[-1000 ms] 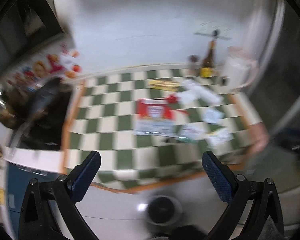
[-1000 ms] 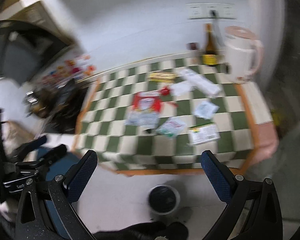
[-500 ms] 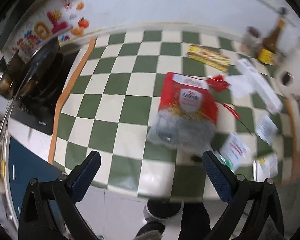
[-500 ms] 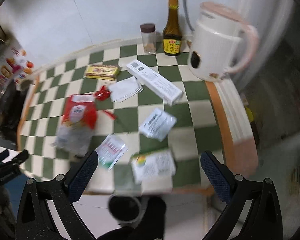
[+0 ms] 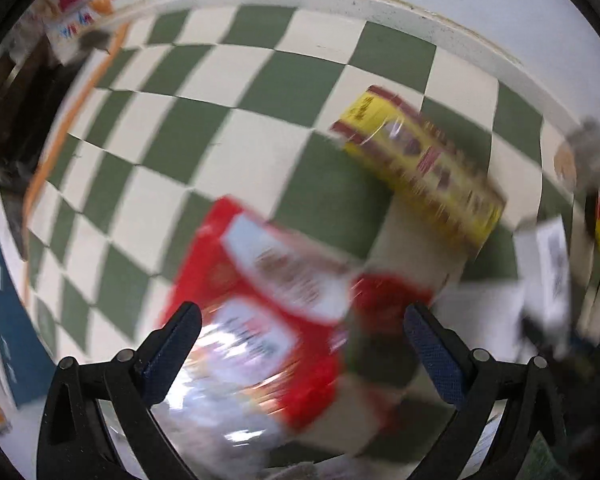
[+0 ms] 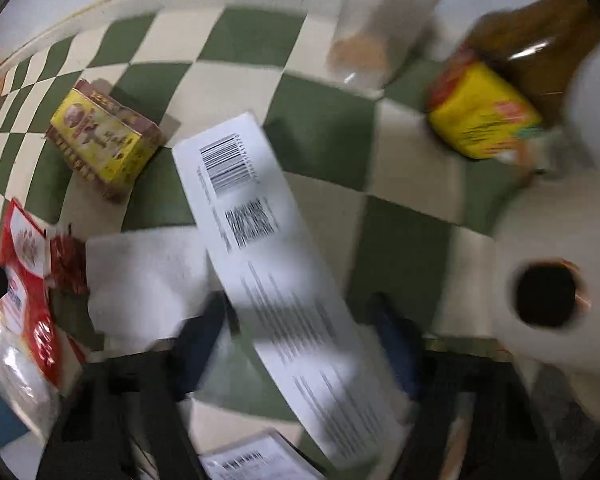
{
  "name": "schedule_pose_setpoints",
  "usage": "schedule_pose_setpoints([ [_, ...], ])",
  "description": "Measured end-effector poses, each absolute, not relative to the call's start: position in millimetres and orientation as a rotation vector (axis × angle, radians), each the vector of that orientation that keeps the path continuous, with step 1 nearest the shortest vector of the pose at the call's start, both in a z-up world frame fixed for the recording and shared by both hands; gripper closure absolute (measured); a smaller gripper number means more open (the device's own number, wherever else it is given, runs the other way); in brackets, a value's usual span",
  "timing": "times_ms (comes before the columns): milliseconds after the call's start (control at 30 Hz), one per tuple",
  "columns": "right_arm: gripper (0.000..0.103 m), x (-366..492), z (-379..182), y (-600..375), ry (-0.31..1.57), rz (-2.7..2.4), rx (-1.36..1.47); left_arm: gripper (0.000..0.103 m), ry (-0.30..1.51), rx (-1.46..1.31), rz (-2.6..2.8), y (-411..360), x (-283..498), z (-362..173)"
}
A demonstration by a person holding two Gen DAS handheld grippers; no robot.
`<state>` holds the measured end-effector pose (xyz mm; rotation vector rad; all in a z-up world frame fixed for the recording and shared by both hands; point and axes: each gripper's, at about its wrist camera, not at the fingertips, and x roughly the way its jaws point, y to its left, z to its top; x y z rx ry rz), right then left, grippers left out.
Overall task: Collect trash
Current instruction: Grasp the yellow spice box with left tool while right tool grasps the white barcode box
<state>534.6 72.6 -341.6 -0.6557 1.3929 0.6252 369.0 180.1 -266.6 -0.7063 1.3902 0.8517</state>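
Left wrist view is blurring heavily: the left gripper [image 5: 302,344] is gaping wide, holding nothing, over a red-and-clear snack bag [image 5: 260,320] lying on the checkered cloth [image 5: 204,92]. Right wrist view: the right gripper [image 6: 300,344], jaws just closing, is straddling a long white barcoded box [image 6: 268,264], contact unclear

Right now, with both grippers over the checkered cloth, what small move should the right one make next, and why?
Probably finish closing the right gripper on the long white printed carton. The carton lies slantwise between its dark fingers, and the jaws have just been closing, but blur hides whether the pads touch it yet. The left gripper hangs open above the red and clear plastic bag.
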Motion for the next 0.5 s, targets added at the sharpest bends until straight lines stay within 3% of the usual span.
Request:
schedule_pose_setpoints([
  [300,0.044,580.3,-350.8,63.4,1.341,0.478,-0.535,0.002,1.253,-1.253,0.773,215.4,417.1,-304.0],
  [400,0.044,589.0,-353.5,59.0,1.330,0.444,-0.500,0.009,1.245,-1.153,0.810,212.5,435.0,-295.9],
  [467,0.044,594.2,-357.1,53.5,1.344,0.442,-0.472,0.029,1.276,-1.003,0.835,206.6,443.2,-286.2],
  [500,0.044,596.9,-358.6,50.0,1.351,0.443,-0.467,0.031,1.287,-0.930,0.822,201.6,445.3,-281.2],
])
